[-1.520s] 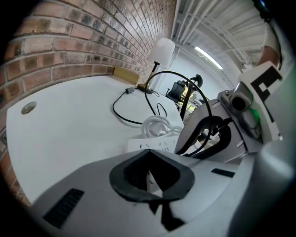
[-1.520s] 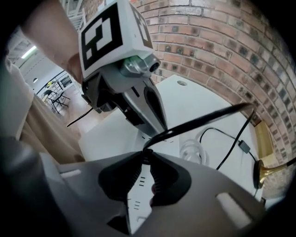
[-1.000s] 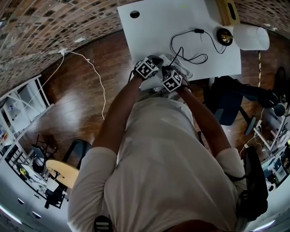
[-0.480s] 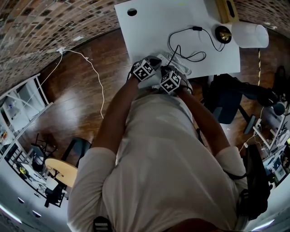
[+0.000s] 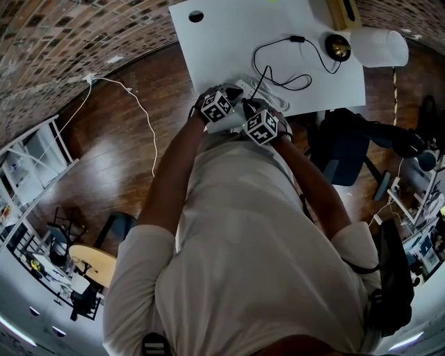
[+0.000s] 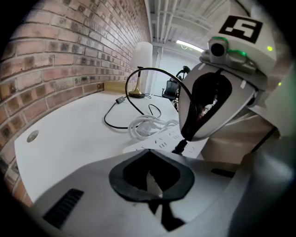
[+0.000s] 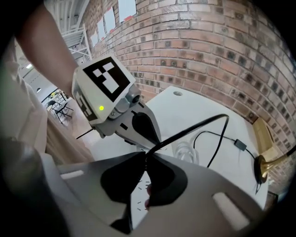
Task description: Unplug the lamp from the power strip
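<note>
A white power strip (image 5: 243, 86) lies at the near edge of the white table (image 5: 222, 42). The lamp's black cord (image 5: 271, 59) runs from the brass lamp base (image 5: 338, 47) to the strip. My right gripper (image 7: 145, 155) is shut on this cord's plug end (image 6: 181, 146), and its jaws have just been closing on it. The plug hangs at the gripper tip (image 6: 186, 138) just over the strip (image 6: 159, 142); whether its prongs are clear is hidden. Beside it, my left gripper (image 6: 149, 150) is shut with nothing in it, its tip (image 7: 155, 139) down at the strip.
The lamp's white shade (image 5: 379, 47) lies at the table's far right by a wooden box (image 5: 344, 14). The strip's coiled white cable (image 6: 144, 125) rests just beyond the strip. An inline switch (image 5: 297, 39) sits on the black cord. A dark chair (image 5: 348, 156) stands right of the table.
The right gripper has lifted a little with the black cord in its jaws. The left gripper has stayed at the strip and rolled slightly.
</note>
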